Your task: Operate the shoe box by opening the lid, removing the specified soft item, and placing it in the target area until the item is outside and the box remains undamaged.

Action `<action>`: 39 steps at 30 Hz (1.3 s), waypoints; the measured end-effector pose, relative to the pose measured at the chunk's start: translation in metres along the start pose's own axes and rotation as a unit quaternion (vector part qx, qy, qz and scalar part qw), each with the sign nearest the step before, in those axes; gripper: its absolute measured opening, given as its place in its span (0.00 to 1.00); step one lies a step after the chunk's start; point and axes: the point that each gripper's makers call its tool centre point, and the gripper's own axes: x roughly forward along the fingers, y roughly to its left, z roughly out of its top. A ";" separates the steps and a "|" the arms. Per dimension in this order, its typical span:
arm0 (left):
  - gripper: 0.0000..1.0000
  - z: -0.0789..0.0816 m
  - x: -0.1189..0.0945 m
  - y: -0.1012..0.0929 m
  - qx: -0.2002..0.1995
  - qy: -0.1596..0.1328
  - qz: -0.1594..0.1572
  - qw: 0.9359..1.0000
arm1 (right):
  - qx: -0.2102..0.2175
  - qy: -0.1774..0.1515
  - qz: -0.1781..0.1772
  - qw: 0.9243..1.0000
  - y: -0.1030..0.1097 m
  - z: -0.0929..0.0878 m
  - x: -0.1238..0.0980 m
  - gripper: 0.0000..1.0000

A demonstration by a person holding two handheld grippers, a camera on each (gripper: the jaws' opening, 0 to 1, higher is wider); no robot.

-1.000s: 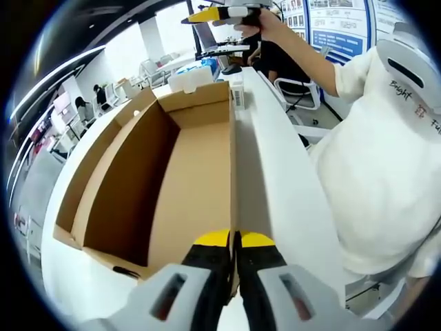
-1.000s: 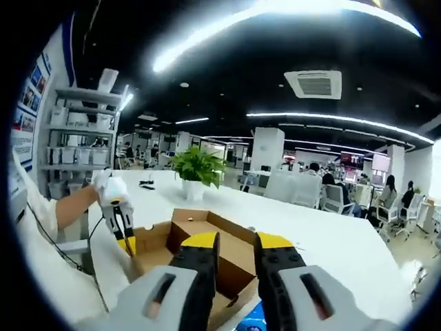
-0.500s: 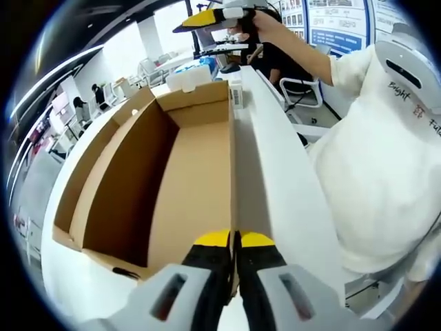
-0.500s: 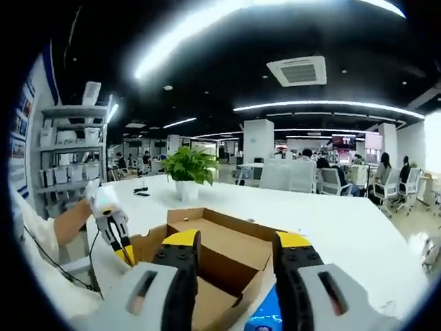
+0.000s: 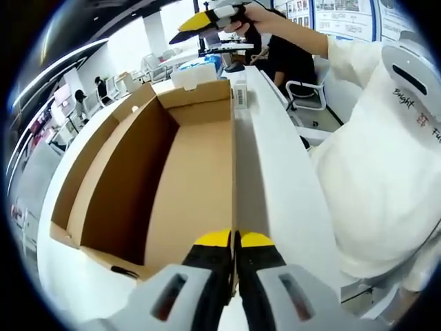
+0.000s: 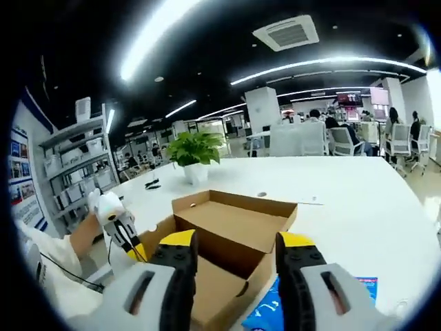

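Note:
The brown cardboard shoe box (image 5: 186,172) lies open on the white table (image 5: 275,172), and the part of its floor that shows is bare cardboard. My left gripper (image 5: 234,241) is shut on the rim of the box's near side wall. In the right gripper view the same box (image 6: 234,224) sits below and ahead, with the left gripper (image 6: 132,248) at its left corner, held by a hand. My right gripper (image 6: 238,243) hangs open in the air above the box, nothing between its fingers. It also appears above the far end of the box as the right gripper (image 5: 196,36).
A blue printed packet (image 6: 275,310) lies on the table by the box. A potted plant (image 6: 196,148) stands farther back. A white box (image 5: 189,76) sits behind the shoe box. The person's white shirt (image 5: 386,172) is close on the right. Shelves (image 6: 76,179) stand at left.
My right gripper's jaws have spread wider and its view has tipped down toward the box. The left gripper keeps its hold on the box wall.

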 end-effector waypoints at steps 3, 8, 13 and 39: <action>0.01 0.000 0.000 0.000 -0.001 0.000 -0.001 1.000 | 0.004 0.017 -0.040 0.999 -0.014 0.004 0.002 0.33; 0.01 0.001 0.000 -0.003 -0.003 0.001 -0.001 1.000 | 0.015 0.005 -0.038 0.999 -0.018 0.020 0.014 0.29; 0.01 0.001 0.000 -0.004 0.000 -0.001 0.001 1.000 | 0.022 -0.006 -0.048 0.999 -0.025 0.032 0.031 0.35; 0.01 0.003 -0.001 -0.009 0.002 -0.003 0.000 1.000 | 0.069 0.160 -0.090 0.981 -0.048 0.023 0.104 0.25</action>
